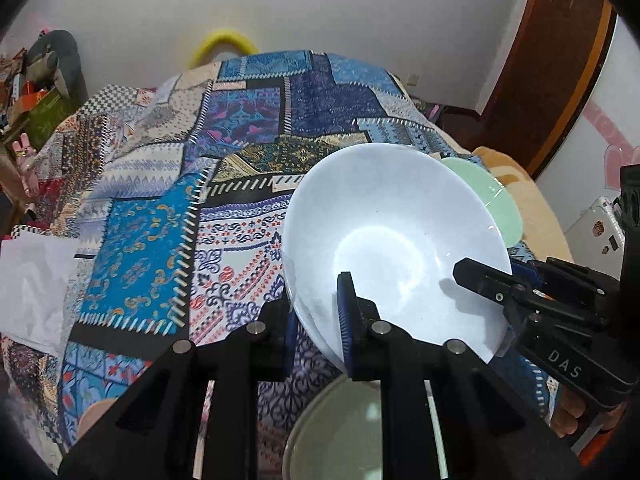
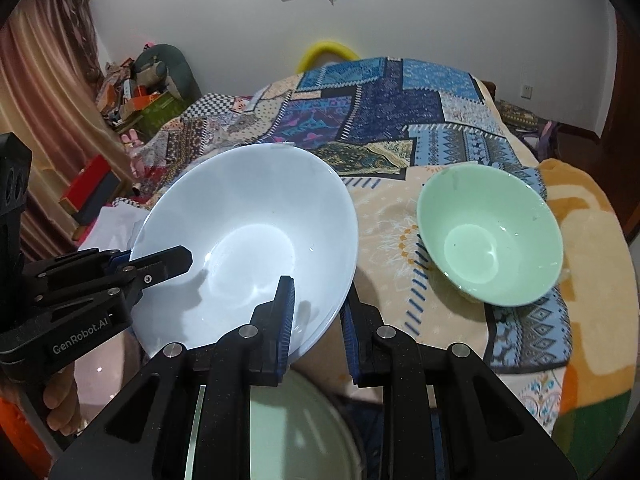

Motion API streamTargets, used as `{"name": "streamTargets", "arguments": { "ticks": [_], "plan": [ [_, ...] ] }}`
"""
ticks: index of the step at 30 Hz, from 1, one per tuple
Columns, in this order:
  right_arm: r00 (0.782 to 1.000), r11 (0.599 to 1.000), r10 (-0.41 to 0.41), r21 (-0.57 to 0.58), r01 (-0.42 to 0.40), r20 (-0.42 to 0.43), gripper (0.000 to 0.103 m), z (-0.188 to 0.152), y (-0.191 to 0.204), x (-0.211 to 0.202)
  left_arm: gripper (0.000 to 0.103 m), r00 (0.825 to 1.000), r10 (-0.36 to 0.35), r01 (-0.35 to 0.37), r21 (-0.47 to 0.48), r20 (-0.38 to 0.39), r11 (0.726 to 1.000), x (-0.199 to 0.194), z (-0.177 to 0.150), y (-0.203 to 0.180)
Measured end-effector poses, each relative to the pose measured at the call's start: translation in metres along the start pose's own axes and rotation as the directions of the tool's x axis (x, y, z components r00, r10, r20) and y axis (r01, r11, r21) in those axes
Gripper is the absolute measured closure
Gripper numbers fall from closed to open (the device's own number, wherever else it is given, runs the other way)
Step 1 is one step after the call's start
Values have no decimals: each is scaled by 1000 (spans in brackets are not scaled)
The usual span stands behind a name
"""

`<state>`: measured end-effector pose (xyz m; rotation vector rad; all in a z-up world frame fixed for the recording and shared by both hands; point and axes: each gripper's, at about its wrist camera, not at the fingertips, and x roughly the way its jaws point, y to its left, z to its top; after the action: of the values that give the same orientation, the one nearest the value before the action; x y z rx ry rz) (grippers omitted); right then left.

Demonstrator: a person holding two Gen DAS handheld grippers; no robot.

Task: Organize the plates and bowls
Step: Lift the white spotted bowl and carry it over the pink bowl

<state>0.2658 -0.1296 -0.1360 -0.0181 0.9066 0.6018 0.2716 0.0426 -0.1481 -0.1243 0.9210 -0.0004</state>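
Observation:
A large white bowl (image 1: 384, 220) (image 2: 248, 220) hangs tilted above the patterned bedspread, held at two sides of its rim. My left gripper (image 1: 316, 304) is shut on the near rim, one blue pad inside the bowl and one under it. My right gripper (image 2: 316, 300) is shut on the rim the same way. Each view shows the other gripper's upper finger (image 1: 480, 276) (image 2: 168, 260) lying inside the bowl. A smaller mint-green bowl (image 2: 490, 236) (image 1: 496, 200) sits upright on the bedspread to the right. A pale green dish (image 2: 300, 432) (image 1: 344, 432) lies below the grippers, mostly hidden.
The patchwork bedspread (image 1: 168, 220) covers a bed that falls away at the left and right. A white sheet (image 1: 36, 276) lies at its left edge. Boxes and clutter (image 2: 136, 96) pile up against the curtain at the far left. A wooden door (image 1: 560, 80) stands at the right.

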Motion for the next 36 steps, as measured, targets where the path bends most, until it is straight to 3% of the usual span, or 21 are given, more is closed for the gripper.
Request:
{"name": "streamTargets", "arguments": {
  "ticks": [21,36],
  "plan": [
    [998,997,42,-65,-39,47,83,-31,71,-51,85,995,19,-13,-60,93,998,-114,-61,30],
    [995,988,95,-125,-95,-5,83,-54,133,-33,86,994,72,-58,-150,84,987,-148,-112,91]
  ]
}}
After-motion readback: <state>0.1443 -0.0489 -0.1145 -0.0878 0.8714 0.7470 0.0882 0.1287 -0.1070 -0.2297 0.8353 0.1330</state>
